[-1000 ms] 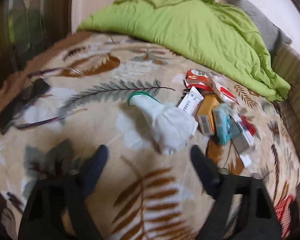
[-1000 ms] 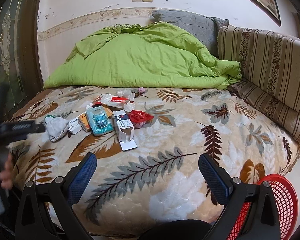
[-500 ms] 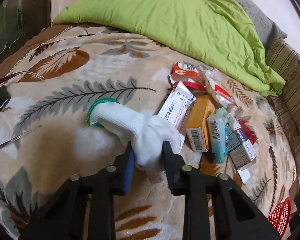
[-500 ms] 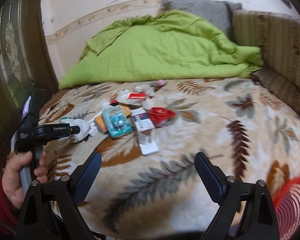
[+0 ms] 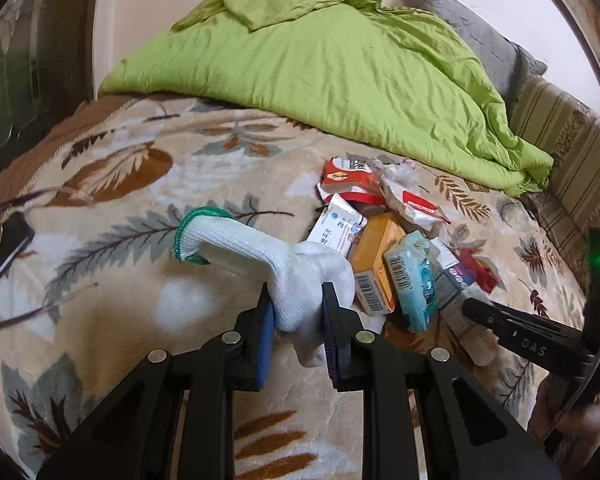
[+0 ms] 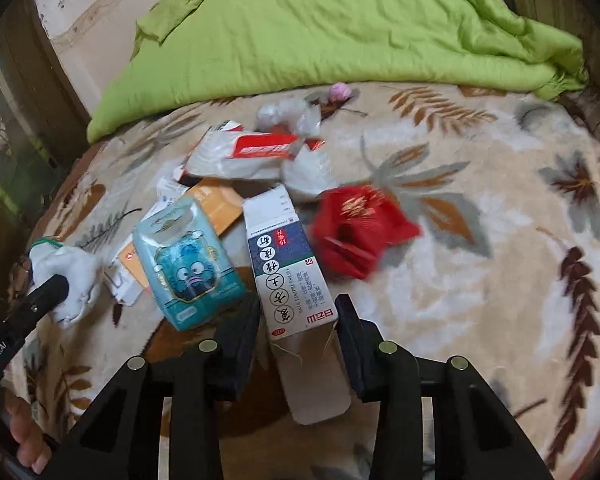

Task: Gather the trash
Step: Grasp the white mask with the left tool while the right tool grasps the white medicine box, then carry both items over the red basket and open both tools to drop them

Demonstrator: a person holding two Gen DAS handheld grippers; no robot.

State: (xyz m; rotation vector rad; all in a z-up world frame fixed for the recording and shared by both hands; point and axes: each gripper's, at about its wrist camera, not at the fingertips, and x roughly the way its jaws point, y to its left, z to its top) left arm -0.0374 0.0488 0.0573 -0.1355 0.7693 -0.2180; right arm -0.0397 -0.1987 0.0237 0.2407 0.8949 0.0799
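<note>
A white knit glove point(image 5: 252, 248) with a green cuff lies on the leaf-patterned blanket point(image 5: 140, 312), and my left gripper point(image 5: 298, 320) is shut on its finger end. In the right wrist view the same glove point(image 6: 72, 272) shows at the left. My right gripper point(image 6: 296, 304) is shut on a white-and-blue medicine box point(image 6: 284, 264), its fingers pressing both long sides, and the box's open flap points toward the camera. Beside the box lie a teal wipes pack point(image 6: 188, 268), an orange box point(image 6: 216, 204), a crumpled red wrapper point(image 6: 359, 228) and white plastic packets point(image 6: 252, 152).
A green duvet point(image 6: 319, 20) is heaped across the far side of the bed. Striped cushions point(image 5: 571, 152) line the right edge. A dark phone point(image 5: 4, 240) and a pair of glasses point(image 5: 28, 312) lie at the bed's left edge. A small pink object point(image 6: 339, 92) sits near the duvet.
The left gripper closed on the glove and has lifted it slightly. The right gripper moved in over the trash pile and narrowed from wide open onto the white-and-blue box.
</note>
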